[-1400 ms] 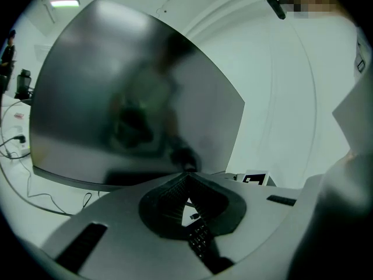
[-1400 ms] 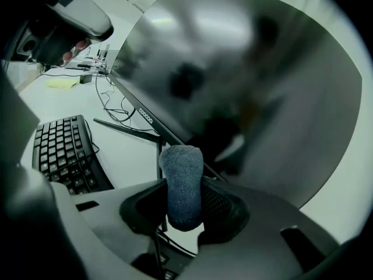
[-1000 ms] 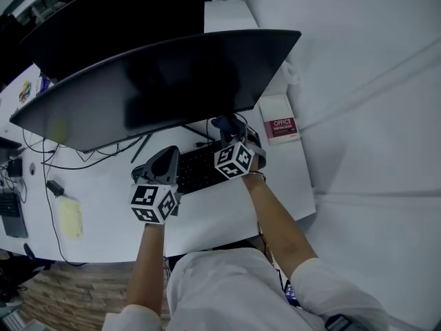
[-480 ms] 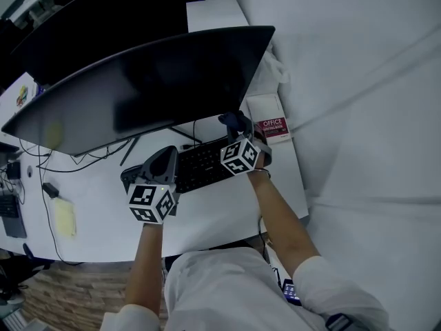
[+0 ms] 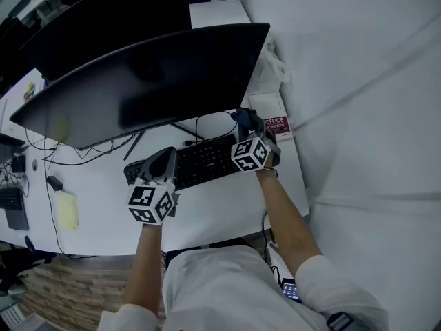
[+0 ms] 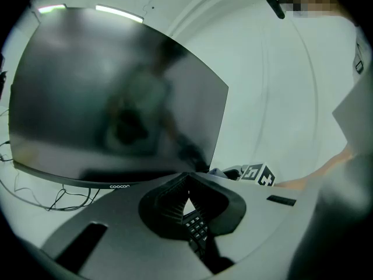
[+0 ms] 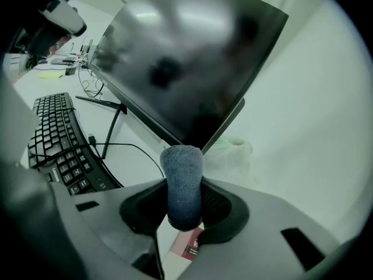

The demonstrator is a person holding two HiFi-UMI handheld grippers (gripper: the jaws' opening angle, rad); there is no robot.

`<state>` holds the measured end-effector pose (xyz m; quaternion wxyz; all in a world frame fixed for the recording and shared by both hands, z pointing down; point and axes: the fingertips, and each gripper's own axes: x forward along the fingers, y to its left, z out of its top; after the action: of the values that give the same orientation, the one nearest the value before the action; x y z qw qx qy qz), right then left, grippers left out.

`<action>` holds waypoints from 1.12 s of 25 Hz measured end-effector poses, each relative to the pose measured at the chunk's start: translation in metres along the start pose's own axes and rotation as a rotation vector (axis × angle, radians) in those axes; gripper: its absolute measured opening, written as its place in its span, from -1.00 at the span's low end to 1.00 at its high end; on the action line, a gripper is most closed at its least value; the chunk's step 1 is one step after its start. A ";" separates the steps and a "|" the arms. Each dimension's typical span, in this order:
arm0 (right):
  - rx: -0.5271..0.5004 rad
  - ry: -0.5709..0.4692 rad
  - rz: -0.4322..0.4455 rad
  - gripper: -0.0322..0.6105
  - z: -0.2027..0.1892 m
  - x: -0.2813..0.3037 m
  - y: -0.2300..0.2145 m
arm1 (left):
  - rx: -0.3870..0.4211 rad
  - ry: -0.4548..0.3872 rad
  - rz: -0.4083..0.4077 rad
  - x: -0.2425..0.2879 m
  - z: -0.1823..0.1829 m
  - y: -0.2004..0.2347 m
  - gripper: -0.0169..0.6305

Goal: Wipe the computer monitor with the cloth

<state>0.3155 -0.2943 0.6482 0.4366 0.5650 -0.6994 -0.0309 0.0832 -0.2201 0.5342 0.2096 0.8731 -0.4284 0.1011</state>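
Cloth (image 7: 183, 179) clamped upright in right gripper (image 5: 246, 121), near lower right corner of monitor (image 5: 148, 81), no contact apparent. Left gripper (image 5: 160, 161) closed on nothing, over keyboard (image 5: 204, 161) on counter (image 5: 213, 214). Wiping seemingly not begun; whole screen judged left to do.

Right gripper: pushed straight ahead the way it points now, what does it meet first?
Probably the monitor's lower right corner, touched by the cloth clamped in the right gripper. Depth is unclear; it could slip past the edge toward the white bag.
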 end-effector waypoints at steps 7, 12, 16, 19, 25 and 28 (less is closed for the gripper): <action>0.209 -0.051 -0.010 -0.48 0.005 -0.055 0.011 | 0.017 -0.024 -0.012 -0.037 0.002 0.002 -0.91; 0.536 -0.234 0.122 -0.48 0.045 -0.123 0.047 | 0.025 -0.041 -0.026 -0.076 -0.003 0.006 -0.91; 0.706 -0.344 0.219 -0.48 0.074 -0.189 0.086 | 0.025 -0.060 -0.049 -0.121 -0.007 0.000 -0.91; 0.764 -0.400 0.249 -0.48 0.091 -0.234 0.110 | 0.037 -0.077 -0.062 -0.158 -0.010 -0.002 -0.91; 0.838 -0.483 0.262 -0.48 0.110 -0.319 0.150 | 0.045 -0.101 -0.096 -0.231 -0.027 -0.010 -0.91; 0.831 -0.506 0.253 -0.48 0.116 -0.351 0.163 | 0.051 -0.108 -0.111 -0.257 -0.035 -0.013 -0.91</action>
<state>0.1093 -0.0010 0.4623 -0.0083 0.5767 -0.7996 0.1675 -0.0635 -0.0158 0.4697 0.1691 0.9048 -0.3873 0.0530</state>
